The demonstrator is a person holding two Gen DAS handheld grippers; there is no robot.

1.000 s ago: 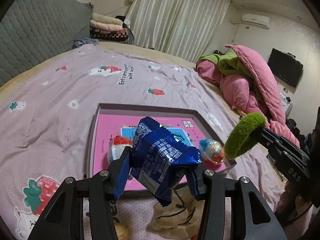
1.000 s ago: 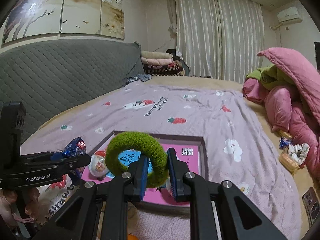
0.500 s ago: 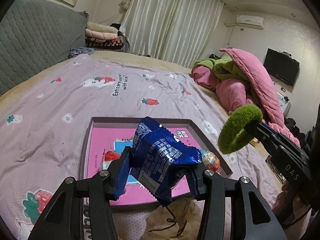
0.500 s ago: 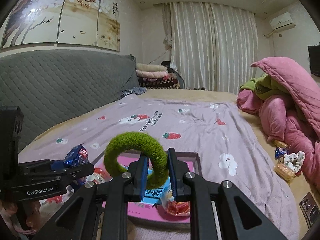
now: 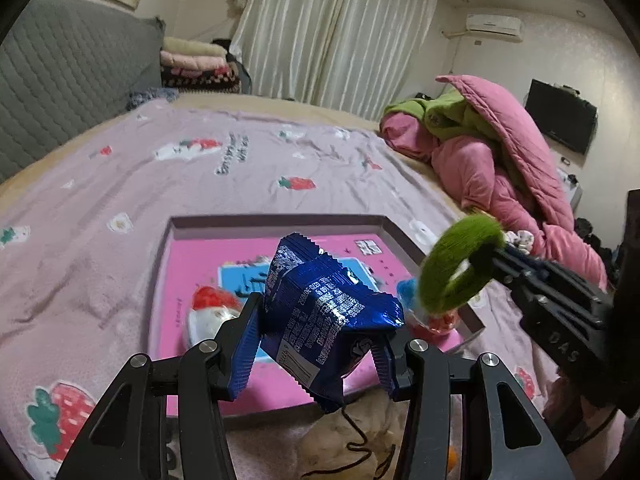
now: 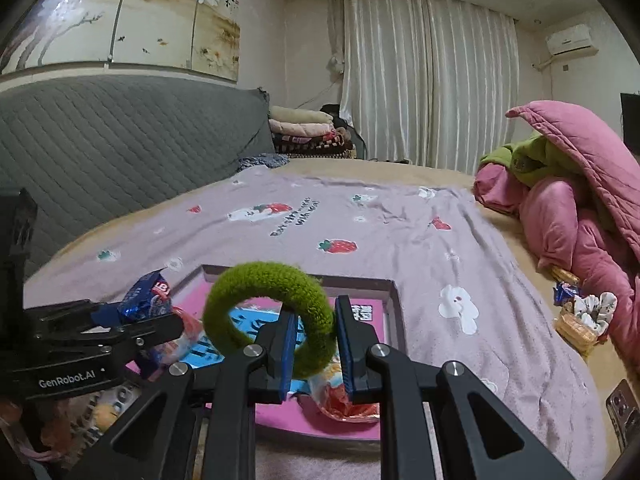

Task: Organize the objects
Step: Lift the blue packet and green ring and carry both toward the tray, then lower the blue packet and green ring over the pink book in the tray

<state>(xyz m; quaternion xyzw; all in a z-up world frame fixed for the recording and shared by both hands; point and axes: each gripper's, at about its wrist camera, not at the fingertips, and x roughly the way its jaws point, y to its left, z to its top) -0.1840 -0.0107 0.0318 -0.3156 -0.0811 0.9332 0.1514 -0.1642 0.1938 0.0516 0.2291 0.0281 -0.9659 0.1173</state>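
My left gripper (image 5: 318, 344) is shut on a crumpled blue snack packet (image 5: 324, 312), held above the near edge of a shallow pink tray (image 5: 276, 222) on the bed. My right gripper (image 6: 314, 340) is shut on a fuzzy green ring (image 6: 268, 316), which also hangs over the tray (image 6: 360, 284). In the left wrist view the green ring (image 5: 456, 268) and the right gripper (image 5: 500, 256) come in from the right. Two egg-shaped wrapped toys lie in the tray, one red and white (image 5: 208, 312), one blue and red (image 5: 408, 292). The blue packet (image 6: 146, 296) shows at the left of the right wrist view.
A lilac strawberry-print sheet (image 5: 200, 168) covers the bed. A heap of pink and green quilts (image 5: 500, 152) lies at the right. A beige cloth bag (image 5: 352, 436) with a black cord sits below the left gripper. Small snacks and a scrunchie (image 6: 580, 312) rest at the bed's right edge, with a phone (image 6: 622, 404) nearby.
Both grippers have shifted a little over the tray with their loads still held. The green ring now covers part of the blue and red egg in the left wrist view.
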